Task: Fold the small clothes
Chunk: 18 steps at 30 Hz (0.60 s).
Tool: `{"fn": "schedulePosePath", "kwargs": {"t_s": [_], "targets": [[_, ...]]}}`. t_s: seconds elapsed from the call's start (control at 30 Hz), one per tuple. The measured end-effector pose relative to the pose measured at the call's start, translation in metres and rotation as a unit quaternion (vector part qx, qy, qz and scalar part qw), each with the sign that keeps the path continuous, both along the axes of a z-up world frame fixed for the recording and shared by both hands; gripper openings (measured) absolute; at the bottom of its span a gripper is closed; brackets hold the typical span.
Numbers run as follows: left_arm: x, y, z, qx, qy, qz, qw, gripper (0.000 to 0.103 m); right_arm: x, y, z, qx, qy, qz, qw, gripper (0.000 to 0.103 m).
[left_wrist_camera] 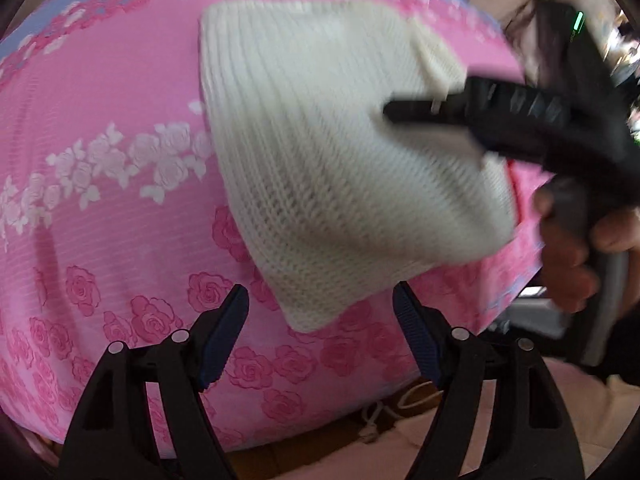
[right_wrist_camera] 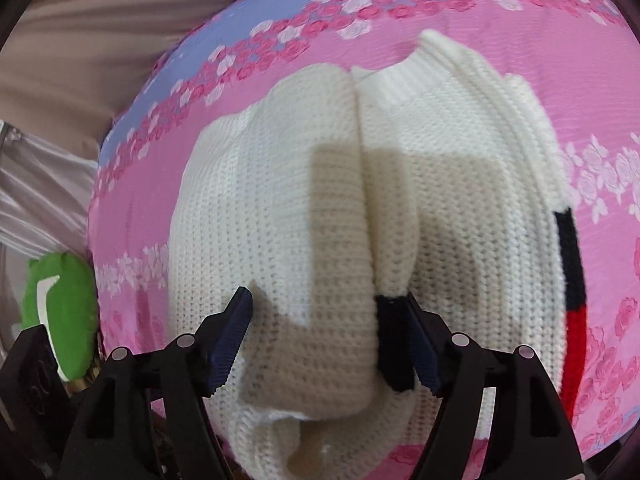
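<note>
A small white knit sweater (left_wrist_camera: 320, 152) lies folded on a pink rose-print cushion (left_wrist_camera: 100, 120). In the right wrist view the sweater (right_wrist_camera: 280, 220) has both sleeves folded in over the body, with black cuffs (right_wrist_camera: 394, 340) and a black and red band (right_wrist_camera: 572, 300) at its right edge. My left gripper (left_wrist_camera: 320, 320) is open and empty, just short of the sweater's near corner. My right gripper (right_wrist_camera: 330, 330) is open, its jaws either side of a folded sleeve end. In the left wrist view the right gripper (left_wrist_camera: 404, 114) hovers over the sweater from the right.
The cushion's far edge has a lilac band with pink roses (right_wrist_camera: 280, 28). A green soft toy (right_wrist_camera: 60, 312) sits left of the cushion. Beige fabric (right_wrist_camera: 80, 60) lies behind. A hand (left_wrist_camera: 572, 256) holds the right gripper's handle.
</note>
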<state>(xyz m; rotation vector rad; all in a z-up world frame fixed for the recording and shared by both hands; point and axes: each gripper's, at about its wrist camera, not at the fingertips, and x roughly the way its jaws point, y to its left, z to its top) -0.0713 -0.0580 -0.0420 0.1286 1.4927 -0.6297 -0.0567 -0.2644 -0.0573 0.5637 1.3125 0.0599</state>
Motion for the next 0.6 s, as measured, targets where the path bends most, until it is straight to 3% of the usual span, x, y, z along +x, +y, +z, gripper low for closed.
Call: {"fn": "schedulePosePath", "kwargs": {"t_s": [0.1, 0.13, 0.17, 0.2, 0.23, 0.27, 0.4, 0.43, 0.5, 0.53, 0.6], "targets": [[-0.005, -0.013, -0.019, 0.024, 0.015, -0.028, 0.9992, 0.070, 0.007, 0.005, 0.004, -0.003, -0.006, 0.010, 1.000, 0.046], [-0.007, -0.016, -0.022, 0.028, 0.015, -0.035, 0.9989, 0.065, 0.008, 0.005, 0.007, 0.000, -0.011, 0.014, 1.000, 0.031], [-0.007, -0.020, -0.025, 0.032, 0.014, -0.040, 0.9986, 0.056, 0.010, 0.004, 0.014, 0.003, -0.023, 0.017, 1.000, 0.023], [-0.006, -0.021, -0.029, 0.037, 0.017, -0.036, 0.9985, 0.050, 0.012, 0.004, 0.018, 0.005, -0.029, 0.019, 0.999, 0.022], [-0.005, -0.021, -0.031, 0.039, 0.020, -0.028, 0.9986, 0.035, 0.012, 0.002, 0.027, 0.005, -0.045, 0.022, 0.999, 0.019], [-0.004, -0.020, -0.032, 0.035, 0.025, -0.019, 0.9989, 0.028, 0.010, -0.003, 0.034, 0.003, -0.056, 0.021, 0.998, 0.018], [-0.003, -0.014, -0.028, 0.011, 0.018, 0.003, 0.9998, 0.021, -0.007, -0.032, 0.078, 0.039, -0.118, -0.013, 0.992, 0.017], [-0.004, -0.017, -0.028, 0.011, 0.017, -0.002, 0.9998, 0.021, -0.017, -0.044, 0.085, 0.022, -0.127, -0.024, 0.991, 0.017], [-0.006, -0.022, -0.030, 0.018, 0.019, -0.015, 0.9995, 0.021, -0.027, -0.056, 0.076, -0.028, -0.116, -0.038, 0.992, 0.017], [-0.008, -0.027, -0.032, 0.023, 0.020, -0.024, 0.9992, 0.021, -0.032, -0.067, 0.055, -0.069, -0.088, -0.044, 0.993, 0.017], [-0.011, -0.034, -0.031, 0.022, 0.018, -0.039, 0.9988, 0.022, -0.036, -0.082, 0.009, -0.101, -0.033, -0.061, 0.992, 0.017]]}}
